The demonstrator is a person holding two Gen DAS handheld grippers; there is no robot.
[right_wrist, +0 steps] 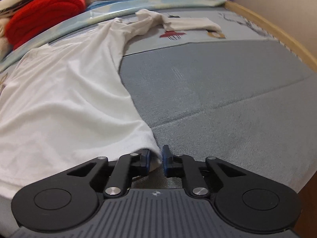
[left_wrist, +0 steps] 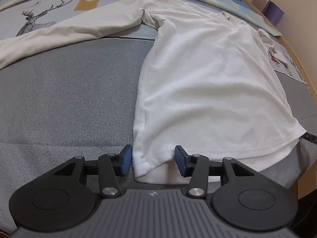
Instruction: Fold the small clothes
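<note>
**A:** White long-sleeved fleece top (left_wrist: pixel 208 83) lies spread flat on the grey woven mat (left_wrist: pixel 69 99), its hem toward you. Nearest you, your left gripper (left_wrist: pixel 153 161) has its blue-padded jaws standing apart around the hem's left corner; the left pad is just beside the cloth edge, and the right pad stands clear of it, so nothing is gripped there.

**B:** And my right gripper (right_wrist: pixel 155 161)?

**A:** Its jaws are nearly together, with the hem's right corner pinched between the blue pads. You have hold of the top on that side.

**B:** What lies beyond the hem?

**A:** The body of the top runs away from you up the mat. Farther off, one sleeve (left_wrist: pixel 59 33) stretches out to the left, across a pale printed panel with a line-drawn deer (left_wrist: pixel 33 22). The other sleeve (right_wrist: pixel 190 24) lies bunched and bent on the right, over another printed patch.

**B:** And past that?

**A:** A light blue-green band (right_wrist: pixel 158 1) crosses behind the collar. At the far left of your right camera's view sits a folded red cloth (right_wrist: pixel 45 13); a pale wooden rim (right_wrist: pixel 277 31) curves along the right.
</note>
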